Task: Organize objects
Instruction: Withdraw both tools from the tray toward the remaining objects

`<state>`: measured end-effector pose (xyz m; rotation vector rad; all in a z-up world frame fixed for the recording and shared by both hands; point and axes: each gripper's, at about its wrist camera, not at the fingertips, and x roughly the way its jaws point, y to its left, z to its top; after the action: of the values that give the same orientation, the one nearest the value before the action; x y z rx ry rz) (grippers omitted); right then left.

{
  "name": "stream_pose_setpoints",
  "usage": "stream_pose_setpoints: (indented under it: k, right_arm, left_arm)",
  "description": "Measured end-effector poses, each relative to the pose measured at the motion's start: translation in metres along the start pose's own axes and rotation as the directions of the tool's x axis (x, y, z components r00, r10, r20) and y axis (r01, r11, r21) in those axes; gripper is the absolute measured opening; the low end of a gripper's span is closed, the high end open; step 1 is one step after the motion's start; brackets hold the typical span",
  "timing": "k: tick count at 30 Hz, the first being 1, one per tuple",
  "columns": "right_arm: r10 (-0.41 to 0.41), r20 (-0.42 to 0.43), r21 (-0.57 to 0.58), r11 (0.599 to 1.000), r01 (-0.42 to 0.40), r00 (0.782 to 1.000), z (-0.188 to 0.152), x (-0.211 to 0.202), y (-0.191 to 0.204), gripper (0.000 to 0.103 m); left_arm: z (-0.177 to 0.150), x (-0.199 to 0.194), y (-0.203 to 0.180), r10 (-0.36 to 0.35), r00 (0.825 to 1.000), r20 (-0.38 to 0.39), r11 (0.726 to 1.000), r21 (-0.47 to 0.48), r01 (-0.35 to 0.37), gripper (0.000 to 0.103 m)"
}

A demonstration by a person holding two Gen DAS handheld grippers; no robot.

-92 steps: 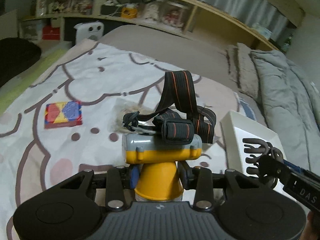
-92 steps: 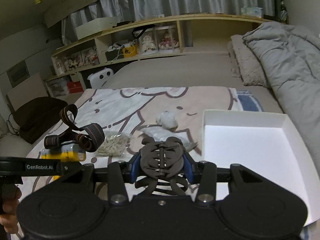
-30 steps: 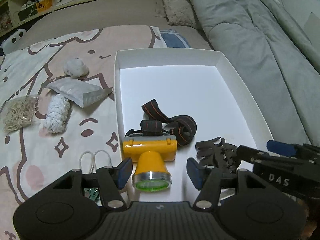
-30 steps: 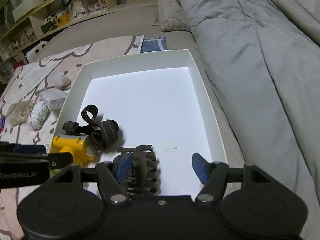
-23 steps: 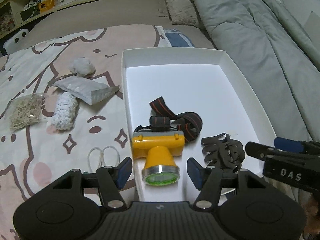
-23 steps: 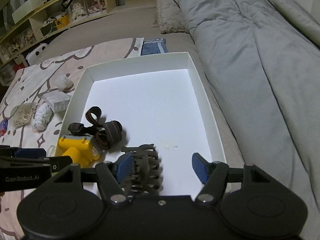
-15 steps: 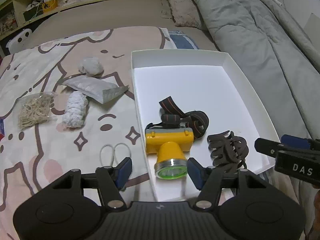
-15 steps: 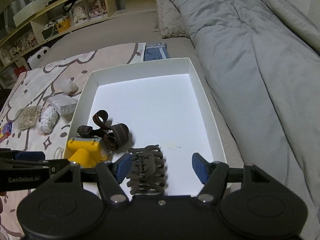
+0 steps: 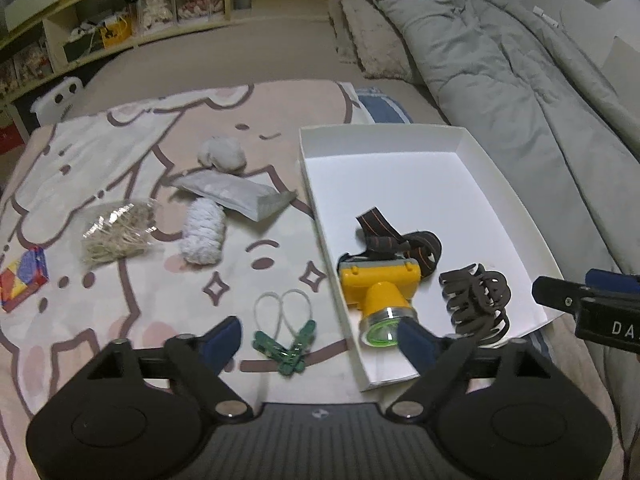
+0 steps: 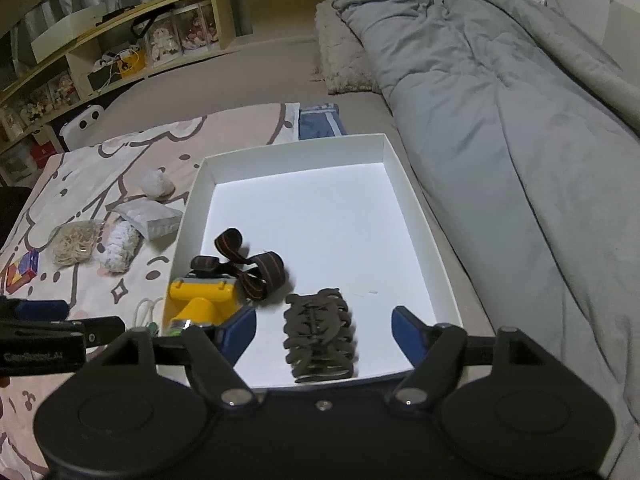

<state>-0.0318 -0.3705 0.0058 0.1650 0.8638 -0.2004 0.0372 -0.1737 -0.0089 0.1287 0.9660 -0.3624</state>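
A white shallow box (image 9: 380, 134) lies on the bed. Inside its near end rest a yellow headlamp (image 9: 380, 284) with dark striped straps and a dark brown hair claw clip (image 9: 476, 300). My left gripper (image 9: 318, 336) hovers above the box's near left corner, its jaws opening, with nothing between the pads. In the right wrist view the headlamp (image 10: 200, 296) and the clip (image 10: 320, 332) lie in the box (image 10: 296, 152). My right gripper (image 10: 324, 332) is above the clip, jaws opening, and its pads do not touch it.
Left of the box, on the patterned blanket, lie green clips with white loops (image 9: 286, 332), a white rope bundle (image 9: 202, 236), a grey pouch (image 9: 236, 194), a bag of rubber bands (image 9: 116, 232), a white wad (image 9: 222, 154) and a colourful small box (image 9: 22, 280). A grey duvet (image 9: 520, 80) borders the right.
The headlamp and the clip, held three seconds ago, lie in the box. Over the last second both grippers drew back and up from them and their jaws spread wider.
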Motion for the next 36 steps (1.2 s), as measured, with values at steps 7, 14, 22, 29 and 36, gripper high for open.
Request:
stream_pose_setpoints:
  k: [7,14,22,29,36]
  right_arm:
    - [-0.018,0.049,-0.008,1.0,0.018,0.999,-0.002,-0.017,0.015,0.092]
    - [-0.05,0.097,-0.002,0.999,0.05,0.994,-0.009,-0.033,0.025,0.103]
    - [-0.061,0.108,0.007,0.998,0.06,0.992,-0.012,-0.039,0.032,0.103]
    - [-0.075,0.103,0.02,0.997,0.073,0.992,-0.012,-0.033,0.04,0.103]
    - [-0.054,0.095,0.013,0.999,0.053,0.994,-0.009,-0.018,0.06,0.103]
  left_arm:
    - [-0.005,-0.018,0.013,0.007,0.999,0.043,1.0,0.006,-0.007,0.102]
    - [-0.012,-0.032,0.022,0.002,0.997,0.078,1.0,0.024,-0.004,0.103]
    - [-0.013,-0.04,0.041,-0.005,0.994,0.113,1.0,0.009,0.004,0.103]
    - [-0.014,-0.038,0.062,0.018,0.993,0.116,1.0,0.0,-0.018,0.103]
    - [-0.012,-0.039,0.099,0.053,0.99,0.127,0.997,-0.054,-0.046,0.103]
